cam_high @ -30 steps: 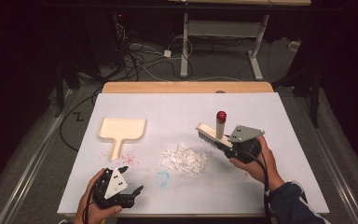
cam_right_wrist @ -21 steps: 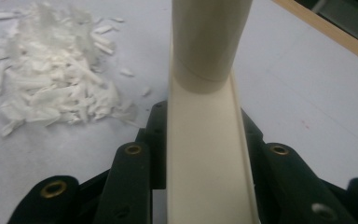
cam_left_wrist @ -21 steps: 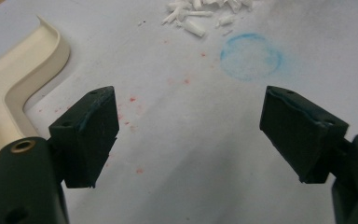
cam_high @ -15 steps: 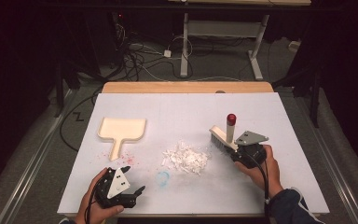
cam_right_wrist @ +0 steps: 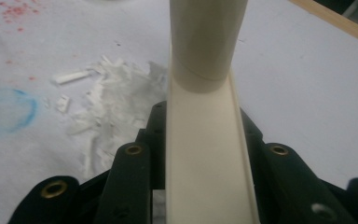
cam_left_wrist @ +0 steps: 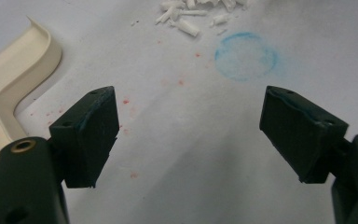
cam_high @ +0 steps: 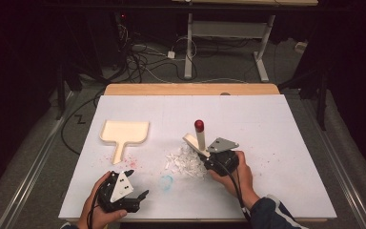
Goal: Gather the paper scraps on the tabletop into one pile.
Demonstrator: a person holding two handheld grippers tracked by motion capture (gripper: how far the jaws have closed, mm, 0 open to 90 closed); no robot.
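Roughly midway at best, judging by layout: sweeping white scraps with a brush toward a dustpan, nothing collected yet.

Left of the high view: cream dustpan (cam_high: 125, 131) lies flat, pan part toward the top of the frame, handle running down toward lower left; it looks empty. Lower left, left gripper (cam_high: 132, 191) rests near the table's (cam_high: 276, 124) near edge, jaws spread wide with nothing between them; in the left gripper view it (cam_left_wrist: 189, 135) looks over bare white surface with red specks, dustpan corner (cam_left_wrist: 18, 79) at upper left, a blue ring mark (cam_left_wrist: 245, 56) at upper right.

Centre: scrap pile (cam_high: 186, 161) well apart from the dustpan, just right of the ring mark (cam_high: 166, 182). Scraps loose, not gathered.

Right of centre: right gripper (cam_high: 208, 155) pinches the brush (cam_high: 196, 143) by its cream body, at the pile's right edge. Brush's red-tipped handle (cam_high: 199, 133) stands nearly upright; the cream body's long axis slants up-left. In the right gripper view the brush (cam_right_wrist: 205, 130) runs straight up the frame centre.

Left to do: push pile leftward, get the pan under it.
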